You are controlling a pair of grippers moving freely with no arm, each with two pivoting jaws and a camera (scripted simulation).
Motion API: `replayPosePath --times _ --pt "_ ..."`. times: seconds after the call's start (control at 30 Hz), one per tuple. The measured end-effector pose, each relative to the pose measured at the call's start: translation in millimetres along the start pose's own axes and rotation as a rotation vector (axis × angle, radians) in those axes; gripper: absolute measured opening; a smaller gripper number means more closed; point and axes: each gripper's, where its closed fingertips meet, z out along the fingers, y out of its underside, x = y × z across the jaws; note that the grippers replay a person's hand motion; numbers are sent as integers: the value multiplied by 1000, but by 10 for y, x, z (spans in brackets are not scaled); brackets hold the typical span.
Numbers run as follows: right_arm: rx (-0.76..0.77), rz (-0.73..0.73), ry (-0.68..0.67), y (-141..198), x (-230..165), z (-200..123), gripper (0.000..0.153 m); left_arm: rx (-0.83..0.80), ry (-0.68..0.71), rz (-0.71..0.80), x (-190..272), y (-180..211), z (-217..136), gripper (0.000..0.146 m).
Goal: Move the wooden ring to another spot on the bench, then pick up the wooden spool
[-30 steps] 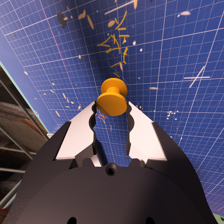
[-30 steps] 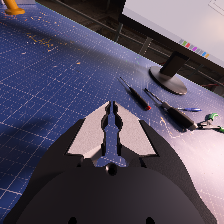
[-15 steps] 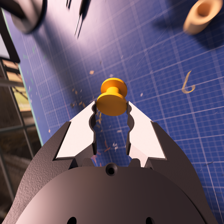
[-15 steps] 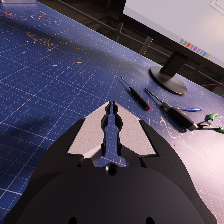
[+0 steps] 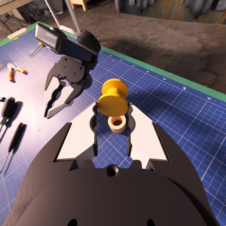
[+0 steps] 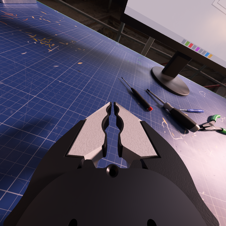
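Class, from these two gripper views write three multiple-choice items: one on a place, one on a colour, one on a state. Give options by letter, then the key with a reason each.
1. Where is the wooden ring?
A. on the blue mat, below the spool
B. on the monitor base
C. between the right gripper's fingers

2. What colour is the wooden spool?
A. green
B. yellow-orange
C. red

3. What state is the right gripper in?
A. clamped on a screwdriver
B. wide open
C. nearly shut, holding nothing

Key: 1 A, the ring lies flat on the mat under the raised spool; 2 B, both flanges are yellow-orange; 3 C, only a thin gap shows between its fingertips, while the left gripper grips the spool.
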Motion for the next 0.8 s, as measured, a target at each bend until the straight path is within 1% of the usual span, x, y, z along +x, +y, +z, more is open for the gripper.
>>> replayPosePath --times 0.1,0.2,0.43,0.6,0.67,0.8 --pt "-1 1 -2 2 0 1 3 11 52 8 13 69 156 50" --pt "-3 0 -3 3 -2 3 3 6 83 13 24 165 238 50" --pt "-7 -4 -5 5 -7 5 3 10 132 21 28 319 321 50" --pt "-7 -5 -5 6 -9 4 3 24 165 -10 16 490 431 50" --pt "-7 -4 -6 6 -8 3 3 59 172 -25 14 508 431 50" --pt "-9 -6 -6 7 -10 4 3 40 171 -11 31 519 406 50"
